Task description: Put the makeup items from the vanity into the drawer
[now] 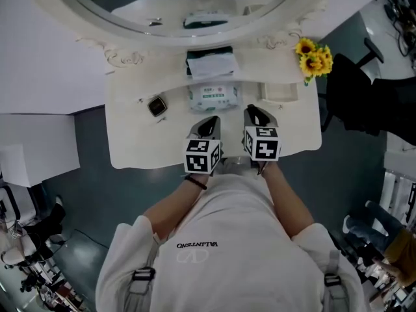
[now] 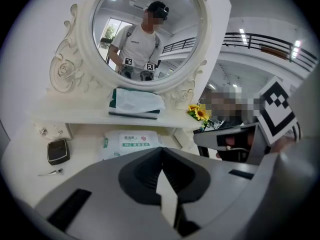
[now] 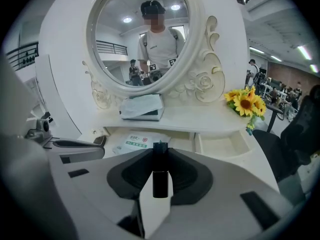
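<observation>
Right gripper view: a slim black tube [image 3: 160, 176], hard to identify, is being pinched by the right hand-held gripper [image 3: 160, 151]; the left hand-held gripper [image 2: 161, 156] is being held closed, empty.

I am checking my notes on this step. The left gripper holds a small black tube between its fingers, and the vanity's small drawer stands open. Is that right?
Not quite: it is the right gripper that holds the black tube, as the right gripper view shows. The left gripper is shut on nothing. The drawer does stand open.
</observation>
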`<state>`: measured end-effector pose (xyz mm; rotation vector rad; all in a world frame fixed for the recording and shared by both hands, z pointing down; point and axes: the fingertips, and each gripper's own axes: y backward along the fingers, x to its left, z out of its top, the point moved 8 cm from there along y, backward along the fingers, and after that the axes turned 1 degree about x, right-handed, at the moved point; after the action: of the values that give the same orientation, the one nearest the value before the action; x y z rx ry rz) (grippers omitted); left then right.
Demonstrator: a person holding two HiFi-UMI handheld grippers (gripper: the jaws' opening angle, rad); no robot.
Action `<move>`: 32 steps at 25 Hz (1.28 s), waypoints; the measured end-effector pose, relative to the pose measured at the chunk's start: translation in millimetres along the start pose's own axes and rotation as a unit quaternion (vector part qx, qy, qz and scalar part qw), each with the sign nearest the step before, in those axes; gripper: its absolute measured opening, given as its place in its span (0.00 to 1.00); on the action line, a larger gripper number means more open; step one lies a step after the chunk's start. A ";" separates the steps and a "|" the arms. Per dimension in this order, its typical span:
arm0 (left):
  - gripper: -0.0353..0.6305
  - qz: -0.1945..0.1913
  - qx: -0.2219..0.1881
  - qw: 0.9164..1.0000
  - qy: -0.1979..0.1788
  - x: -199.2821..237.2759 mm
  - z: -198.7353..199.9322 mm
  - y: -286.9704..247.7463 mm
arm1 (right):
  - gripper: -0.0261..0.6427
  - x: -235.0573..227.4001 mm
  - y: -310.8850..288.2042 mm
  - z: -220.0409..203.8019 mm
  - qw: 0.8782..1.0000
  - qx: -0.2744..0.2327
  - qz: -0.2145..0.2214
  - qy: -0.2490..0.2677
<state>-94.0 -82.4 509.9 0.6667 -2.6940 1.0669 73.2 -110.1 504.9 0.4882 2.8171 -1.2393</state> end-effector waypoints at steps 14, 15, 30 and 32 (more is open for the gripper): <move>0.05 -0.028 -0.027 0.998 -0.049 -24.9 27.9 0.3 | 0.19 -15.6 31.1 11.0 0.998 -0.047 -0.022 -0.023; 0.05 -0.031 -0.026 0.998 -0.051 -27.3 28.5 -1.0 | 0.19 -18.1 32.4 10.3 0.998 -0.048 -0.024 -0.026; 0.05 -0.084 -0.014 0.992 -0.089 -79.8 44.8 -36.9 | 0.19 -59.8 50.7 4.8 0.995 -0.058 -0.062 -0.061; 0.05 -0.088 -0.012 0.992 -0.091 -85.2 46.0 -42.2 | 0.19 -66.7 52.1 4.4 0.994 -0.058 -0.066 -0.066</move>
<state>1.4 -111.9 475.4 1.0230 -2.7284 0.9697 151.5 -98.5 474.5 0.2090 2.8268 -1.0741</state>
